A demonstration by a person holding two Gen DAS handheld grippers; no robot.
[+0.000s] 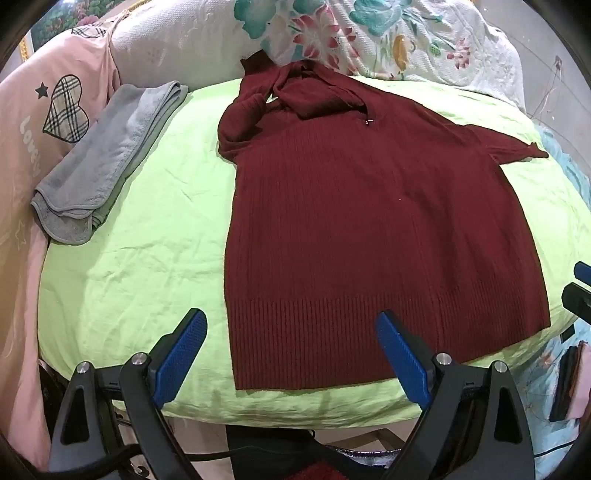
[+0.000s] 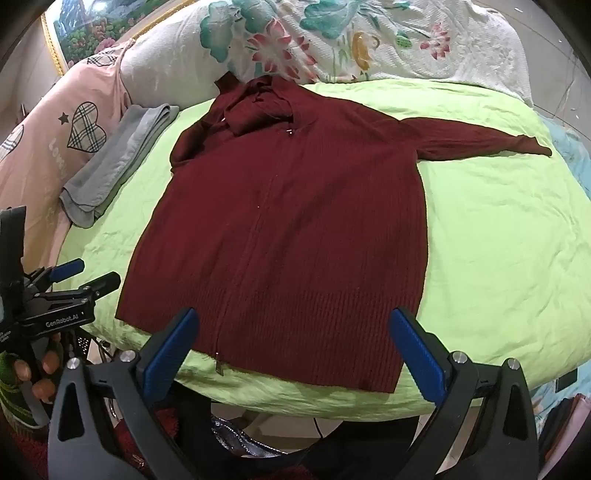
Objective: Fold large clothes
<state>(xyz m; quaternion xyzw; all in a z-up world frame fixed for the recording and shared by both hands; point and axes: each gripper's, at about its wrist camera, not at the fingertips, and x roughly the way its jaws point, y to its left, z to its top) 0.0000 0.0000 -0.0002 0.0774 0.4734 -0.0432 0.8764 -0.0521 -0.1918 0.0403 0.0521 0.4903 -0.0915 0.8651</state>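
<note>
Maroon knit cardigan [image 1: 369, 229] lies face up and spread flat on the lime-green sheet [image 1: 140, 266], hem toward me, collar toward the far pillows.

From the left wrist view I see my left gripper [image 1: 291, 354] with jaws spread wide, nothing between the blue pads [image 1: 181, 354]. It hangs above the near hem, over the garment's left corner, tilted down at the sheet. No contact with the fabric that I can make out.

From the right wrist view my right gripper [image 2: 291, 354] is likewise released, jaws fully apart and empty, poised above the ribbed hem band on the right half of the cardigan. The zip pull [image 2: 220, 370] sits at the bottom of the front zip, just beside the left pad. In this view the left gripper shows at the left edge, with a hand [image 2: 38, 373] wrapped round its handle.

Outward: one sleeve [image 2: 480, 142] stretches out to the right across the sheet; the other is bunched up by the shoulder near the collar. A folded grey towel [image 1: 107, 155] lies to the left of the cardigan, apart from it. Beyond it is a pink cover with a plaid heart [image 1: 66, 107]. A floral quilt [image 1: 362, 33] is heaped behind the collar.
</note>
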